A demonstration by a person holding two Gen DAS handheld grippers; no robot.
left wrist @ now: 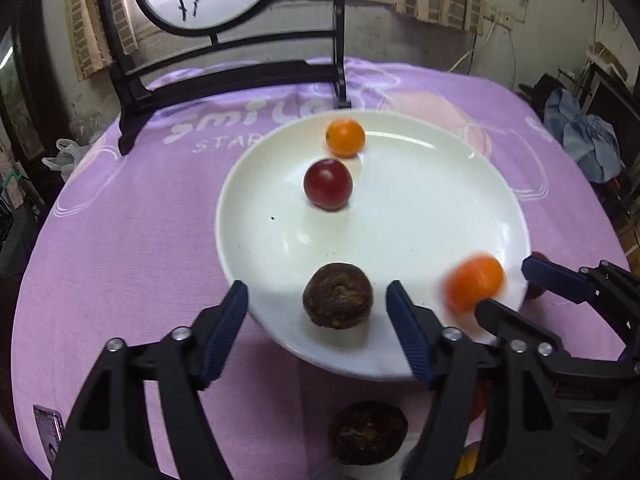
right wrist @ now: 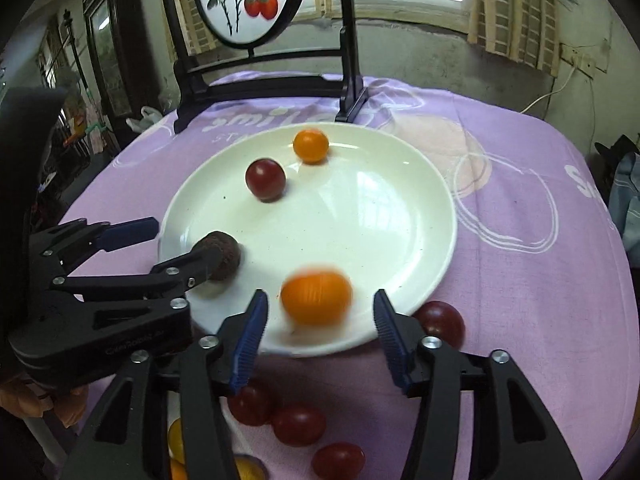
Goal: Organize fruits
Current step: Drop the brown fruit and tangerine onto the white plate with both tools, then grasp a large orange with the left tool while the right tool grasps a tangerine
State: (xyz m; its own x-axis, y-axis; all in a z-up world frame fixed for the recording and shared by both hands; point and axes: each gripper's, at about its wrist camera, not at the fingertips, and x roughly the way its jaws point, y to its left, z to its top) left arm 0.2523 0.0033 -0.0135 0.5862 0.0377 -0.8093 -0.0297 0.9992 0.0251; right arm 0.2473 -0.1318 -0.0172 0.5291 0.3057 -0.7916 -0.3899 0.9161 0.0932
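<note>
Both tools, left tool [left wrist: 316, 312] and right tool [right wrist: 320, 316], stand open; the blurred orange tomato [right wrist: 316, 298] between the right tool's fingers should settle first.

A plate [right wrist: 400, 168] is sitting on the tablecloth [right wrist: 520, 280], holding four fruits: two tomatoes [right wrist: 265, 180] lying toward eleven o'clock, a chestnut [right wrist: 224, 254] at eight, another tomato [right wrist: 316, 299] at six. Further tomatoes [right wrist: 298, 424] are lying off the plate toward six, a stand [right wrist: 264, 88] standing at twelve.

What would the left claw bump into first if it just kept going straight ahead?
Probably the brown fruit on the plate, which sits between the open left claw fingers; depth is hard to judge.
</note>
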